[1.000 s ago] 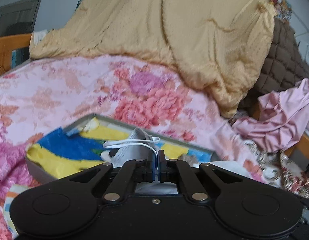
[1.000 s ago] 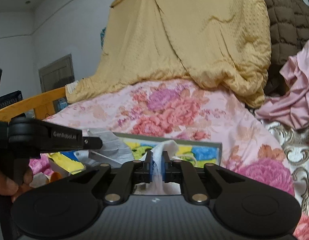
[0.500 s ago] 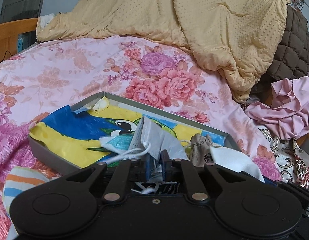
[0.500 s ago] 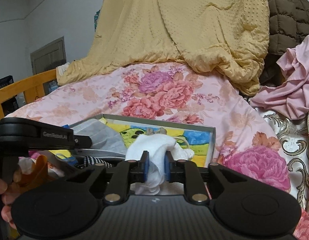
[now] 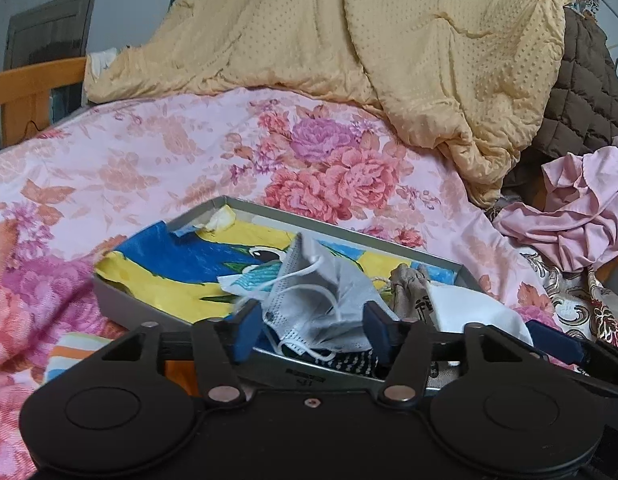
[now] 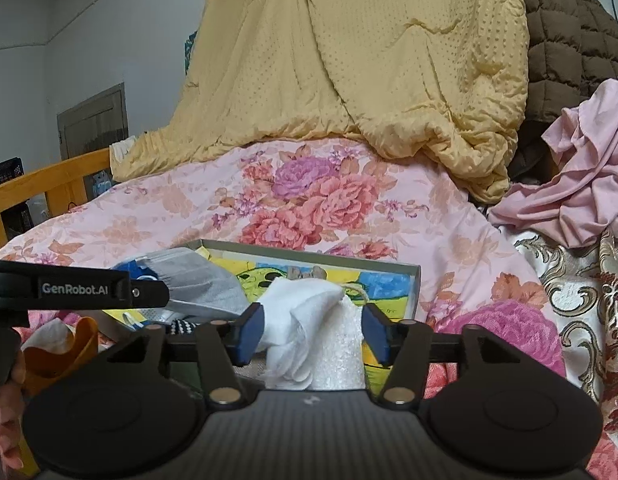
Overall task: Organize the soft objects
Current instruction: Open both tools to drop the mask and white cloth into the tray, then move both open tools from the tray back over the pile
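Through the left wrist camera, the left gripper [image 5: 311, 330] has just spread its jaws wide, where half a second ago they were pinched on the grey face mask [image 5: 321, 300]; the mask now lies loose between the blue pads [image 5: 245, 334], slumped over the near edge of the shallow grey tray [image 5: 269, 212] that sits on the floral bed cover [image 5: 149, 152]. Its white ear loops trail over the tray's parrot-print lining. A small beige drawstring pouch [image 5: 407, 282] and a white cloth [image 5: 473, 310] lie toward the tray's near right corner. Through the right wrist camera, the right gripper [image 6: 313, 334] has likewise opened, both jaws standing well apart, and the white cloth [image 6: 305, 320] it was squeezing now rests free between them, touching neither pad clearly, heaped at the tray's near edge [image 6: 413, 280]. The mask shows to the left, beside the other gripper's black arm. Both soft items seem delivered into the tray, so this placing step looks finished; the judgement is that each gripper can now back away, taking care not to snag the ear loops.
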Action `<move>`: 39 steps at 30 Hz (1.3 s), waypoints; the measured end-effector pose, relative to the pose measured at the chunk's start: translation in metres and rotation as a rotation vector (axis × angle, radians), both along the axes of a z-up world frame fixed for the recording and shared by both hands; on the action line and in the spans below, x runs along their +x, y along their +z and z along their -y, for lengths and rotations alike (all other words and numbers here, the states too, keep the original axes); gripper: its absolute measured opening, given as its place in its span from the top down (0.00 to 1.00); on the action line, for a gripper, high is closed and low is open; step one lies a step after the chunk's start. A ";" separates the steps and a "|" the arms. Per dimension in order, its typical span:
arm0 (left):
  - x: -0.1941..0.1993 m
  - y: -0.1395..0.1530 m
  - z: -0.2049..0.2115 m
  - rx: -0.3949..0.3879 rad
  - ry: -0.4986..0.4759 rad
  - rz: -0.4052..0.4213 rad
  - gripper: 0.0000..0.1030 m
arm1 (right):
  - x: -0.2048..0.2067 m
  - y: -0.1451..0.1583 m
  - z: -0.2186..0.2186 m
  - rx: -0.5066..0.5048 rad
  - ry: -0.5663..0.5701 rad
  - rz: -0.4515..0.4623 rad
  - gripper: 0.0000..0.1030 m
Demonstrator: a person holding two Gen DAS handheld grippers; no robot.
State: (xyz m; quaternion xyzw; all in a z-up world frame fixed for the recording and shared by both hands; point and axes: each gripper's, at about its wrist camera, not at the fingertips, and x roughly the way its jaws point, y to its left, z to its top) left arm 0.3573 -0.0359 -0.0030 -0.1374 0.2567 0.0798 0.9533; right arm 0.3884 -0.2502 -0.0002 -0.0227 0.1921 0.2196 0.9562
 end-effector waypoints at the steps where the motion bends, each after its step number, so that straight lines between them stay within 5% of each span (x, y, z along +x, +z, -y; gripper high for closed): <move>1: -0.004 0.003 0.000 0.005 0.004 0.005 0.34 | -0.003 0.001 0.001 0.004 0.000 0.007 0.34; 4: -0.016 0.009 0.000 0.024 0.007 0.015 0.26 | -0.014 0.006 0.006 0.013 -0.003 0.029 0.18; 10: -0.048 0.022 -0.001 0.022 0.000 0.031 0.10 | -0.035 0.018 0.018 0.049 -0.006 0.057 0.00; 25: -0.140 0.038 -0.007 0.049 -0.012 0.102 0.01 | -0.102 0.031 0.016 0.015 -0.028 0.059 0.00; 39: -0.204 0.014 -0.021 0.044 -0.017 0.043 0.01 | -0.163 0.026 0.013 0.018 -0.054 0.032 0.00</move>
